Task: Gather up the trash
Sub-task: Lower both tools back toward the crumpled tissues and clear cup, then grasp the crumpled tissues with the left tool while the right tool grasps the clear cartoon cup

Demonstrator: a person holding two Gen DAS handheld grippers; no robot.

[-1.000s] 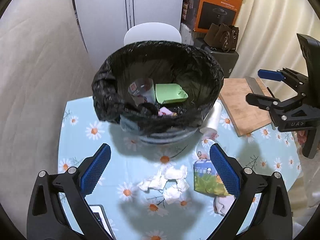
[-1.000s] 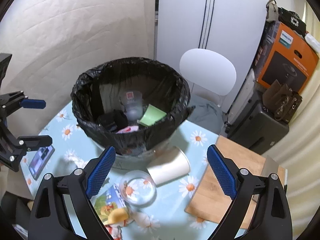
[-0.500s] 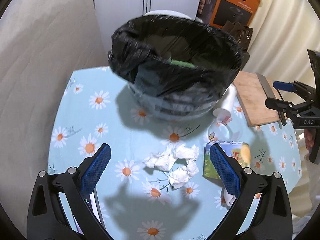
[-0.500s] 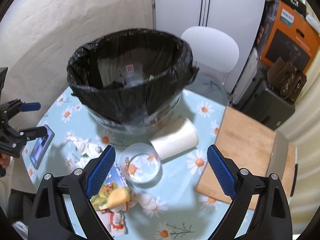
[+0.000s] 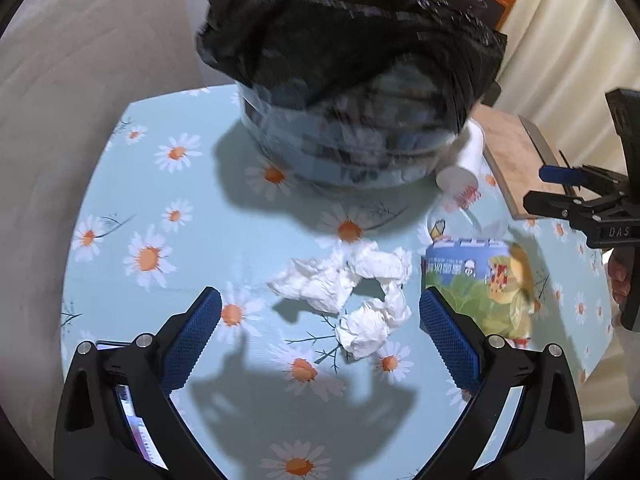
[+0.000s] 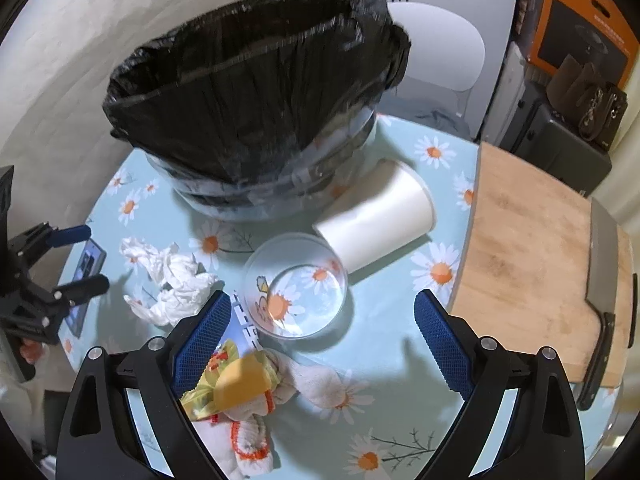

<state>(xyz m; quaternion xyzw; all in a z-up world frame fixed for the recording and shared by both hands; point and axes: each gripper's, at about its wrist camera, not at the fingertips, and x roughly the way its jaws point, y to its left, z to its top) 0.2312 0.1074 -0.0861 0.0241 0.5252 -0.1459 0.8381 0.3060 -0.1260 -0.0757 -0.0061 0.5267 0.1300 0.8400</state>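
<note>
A bin lined with a black bag [image 5: 352, 80] [image 6: 256, 92] stands at the back of the daisy-print table. Crumpled white tissues [image 5: 344, 280] [image 6: 168, 280] lie just ahead of my left gripper [image 5: 320, 336], which is open and holds nothing. A colourful snack bag [image 5: 480, 280] [image 6: 224, 380] lies by its right finger. My right gripper [image 6: 322, 332] is open over a clear plastic cup [image 6: 296, 284], with a tipped white paper cup [image 6: 380, 220] [image 5: 464, 160] behind it. Each gripper also shows at the edge of the other's view: the right gripper [image 5: 548, 188] and the left gripper [image 6: 80, 260].
A wooden cutting board [image 6: 532, 260] with a cleaver [image 6: 600, 260] on it lies at the table's right. A white cloth with orange trim [image 6: 304, 384] lies by the snack bag. A phone [image 6: 86, 264] lies at the left edge. A white chair [image 6: 440, 40] and boxes stand behind.
Both grippers have come down toward the table. The bin's inside has dropped out of sight, and the tissues and the clear cup loom larger. Both stay open.
</note>
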